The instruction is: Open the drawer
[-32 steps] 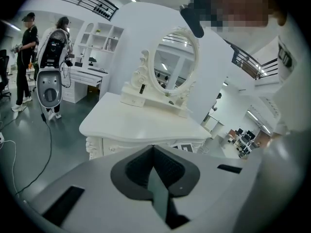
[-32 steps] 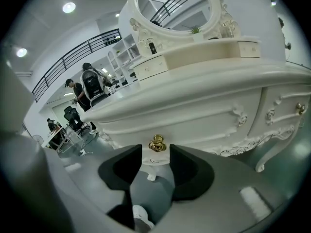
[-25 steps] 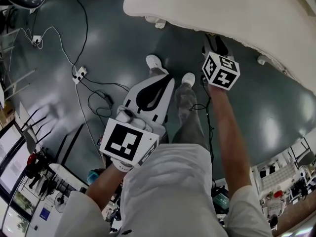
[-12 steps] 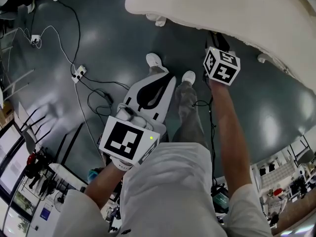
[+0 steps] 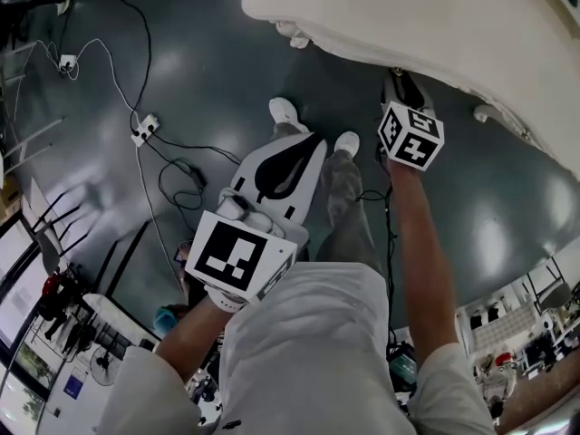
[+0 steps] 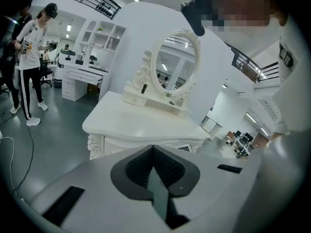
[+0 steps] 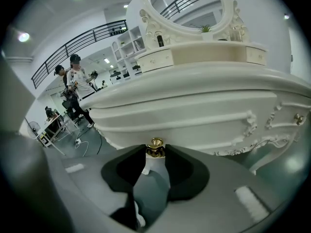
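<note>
Drawer (image 7: 194,113), its gold knob (image 7: 155,143) clamped in right hand-held gripper's (image 7: 155,150) just-closed jaws; left hand-held gripper (image 6: 153,148) closed, empty.

Black cables (image 5: 181,172) and a white power strip (image 5: 143,130) lie on the dark floor (image 5: 217,62); two people (image 6: 31,52) stand beside white shelves (image 6: 101,37).

The right arm (image 5: 419,261) stretches forward with the right gripper (image 7: 155,150) tilted down. Its jaws have just been closing and pinch a knob (image 7: 155,143) at their tips. The left arm (image 5: 190,338) is bent close to the body. The left gripper (image 6: 153,147) tilts down, jaws together and empty.
</note>
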A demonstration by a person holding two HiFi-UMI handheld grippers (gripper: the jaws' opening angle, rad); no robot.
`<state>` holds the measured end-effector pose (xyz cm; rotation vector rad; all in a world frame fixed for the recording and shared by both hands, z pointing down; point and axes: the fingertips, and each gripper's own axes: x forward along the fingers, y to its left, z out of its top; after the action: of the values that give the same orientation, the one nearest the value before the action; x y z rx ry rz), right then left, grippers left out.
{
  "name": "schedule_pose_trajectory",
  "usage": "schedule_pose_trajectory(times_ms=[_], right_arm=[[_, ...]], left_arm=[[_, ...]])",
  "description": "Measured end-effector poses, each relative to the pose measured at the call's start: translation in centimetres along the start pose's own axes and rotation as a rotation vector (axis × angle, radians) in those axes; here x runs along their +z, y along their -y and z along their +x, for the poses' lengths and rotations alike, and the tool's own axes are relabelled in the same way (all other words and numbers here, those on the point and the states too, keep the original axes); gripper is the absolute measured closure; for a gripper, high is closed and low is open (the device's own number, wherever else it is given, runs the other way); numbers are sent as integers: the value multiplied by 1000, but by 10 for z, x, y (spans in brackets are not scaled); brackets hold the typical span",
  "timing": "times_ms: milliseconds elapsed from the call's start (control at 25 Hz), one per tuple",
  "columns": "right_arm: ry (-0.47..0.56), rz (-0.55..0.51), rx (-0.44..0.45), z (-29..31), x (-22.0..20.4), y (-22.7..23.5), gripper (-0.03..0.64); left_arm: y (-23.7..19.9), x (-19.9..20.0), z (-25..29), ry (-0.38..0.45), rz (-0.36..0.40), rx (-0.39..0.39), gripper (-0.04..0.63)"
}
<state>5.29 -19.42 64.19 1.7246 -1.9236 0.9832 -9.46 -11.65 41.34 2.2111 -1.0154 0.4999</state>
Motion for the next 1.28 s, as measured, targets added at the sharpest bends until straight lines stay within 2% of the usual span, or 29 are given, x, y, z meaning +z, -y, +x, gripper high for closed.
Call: schedule_pose_trajectory(times_ms=[1280], right_arm=[[-93,20,53,-69,-88,-28,482]], left_arm=[[20,-17,-10,1,-7,-7,586]])
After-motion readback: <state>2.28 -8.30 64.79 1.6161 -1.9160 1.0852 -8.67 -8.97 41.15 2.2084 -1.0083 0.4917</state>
